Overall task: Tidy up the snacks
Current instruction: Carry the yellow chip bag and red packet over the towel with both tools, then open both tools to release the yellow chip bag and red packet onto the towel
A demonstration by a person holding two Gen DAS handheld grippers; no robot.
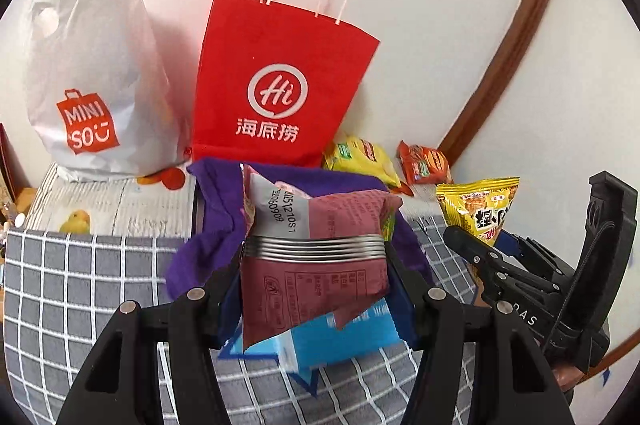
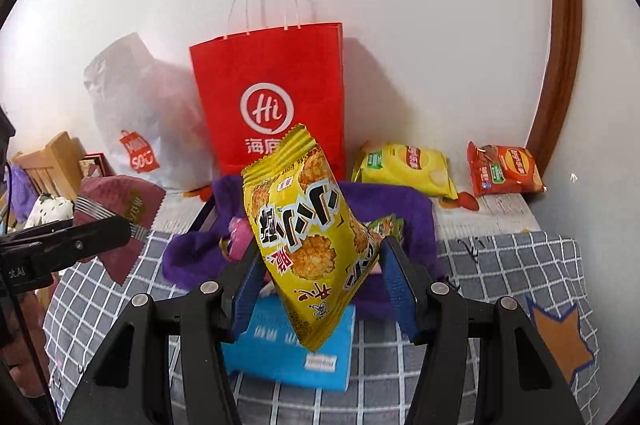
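A: Status? Both claws loaded. Left gripper (image 1: 314, 281) is clamped on the maroon snack pack (image 1: 316, 249), pads on its two side edges. Right gripper (image 2: 320, 277) is clamped on the yellow rice-cracker bag (image 2: 312, 233), held tilted, low on the bag

B: Where are they relative to the target?

A: Both up in the air over the purple cloth bag (image 2: 400, 209) on the grey checked bedding (image 1: 80, 285). Red paper bag (image 1: 280, 81) stands behind against the wall; two chip packs (image 2: 404, 165) (image 2: 504, 169) lie on the bed to its right, untouched

B: Risks?

A: Puffy, slick film. Yellow bag is pinched near one end, so it could pivot or slide out if swung. Purple bag's mouth looks slumped, so a drop may land on the rim or on the blue packet (image 2: 288, 349) in front. Grippers are near each other, so a clash is possible if both go in together
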